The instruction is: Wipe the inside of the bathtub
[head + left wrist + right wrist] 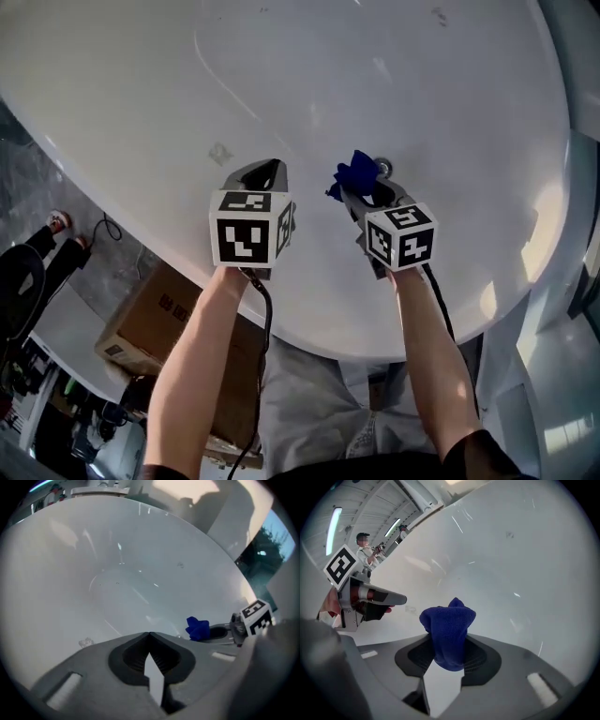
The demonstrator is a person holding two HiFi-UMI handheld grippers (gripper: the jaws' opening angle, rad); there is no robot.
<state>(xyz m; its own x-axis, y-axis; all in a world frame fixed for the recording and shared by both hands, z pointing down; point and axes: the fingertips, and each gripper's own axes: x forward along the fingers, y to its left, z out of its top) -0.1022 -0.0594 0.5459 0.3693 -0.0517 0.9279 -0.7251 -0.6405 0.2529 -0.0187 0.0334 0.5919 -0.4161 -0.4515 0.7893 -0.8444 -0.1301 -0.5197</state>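
Note:
The white bathtub (309, 84) fills the head view, seen from above its near rim. My right gripper (361, 183) is shut on a blue cloth (354, 173), which bunches out past the jaw tips above the tub's inner wall. In the right gripper view the blue cloth (449, 630) stands pinched between the jaws, with the tub wall (511, 564) behind it. My left gripper (265, 174) hangs beside it to the left, shut with nothing in it. From the left gripper view the tips (149, 633) meet, and the blue cloth (198, 628) shows at the right.
A small mark (219, 155) sits on the tub wall left of the left gripper. A cardboard box (155, 323) stands on the floor outside the tub at lower left. A person (365, 550) stands far off in the right gripper view.

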